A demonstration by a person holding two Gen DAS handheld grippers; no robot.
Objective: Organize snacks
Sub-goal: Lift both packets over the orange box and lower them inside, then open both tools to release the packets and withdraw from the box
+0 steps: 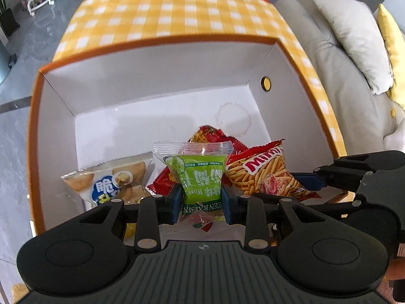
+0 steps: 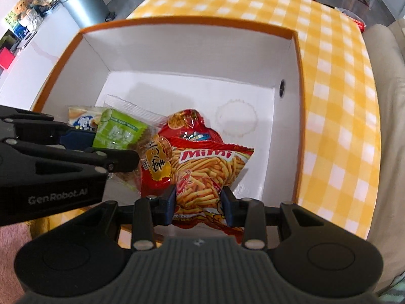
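Note:
A big orange-rimmed box point(image 1: 162, 39) point(image 2: 192, 21) with white inner walls lies below both grippers. My left gripper point(image 1: 202, 204) is shut on a green raisin packet point(image 1: 200, 177) point(image 2: 116, 133) and holds it low inside the box. My right gripper point(image 2: 199, 206) is shut on a red Mimi fries bag point(image 2: 207, 169) point(image 1: 263, 174), also inside the box. On the box floor lie a white-and-blue pastry packet point(image 1: 111, 185) point(image 2: 81, 120) and a red snack bag point(image 2: 187, 126) point(image 1: 210, 136). Each gripper shows at the edge of the other's view.
The box stands on a yellow-and-white checked tablecloth point(image 1: 162, 17) point(image 2: 336, 101). A beige sofa with cushions point(image 1: 349, 45) lies to the right. A grey bin point(image 2: 83, 0) stands on the floor beyond the table.

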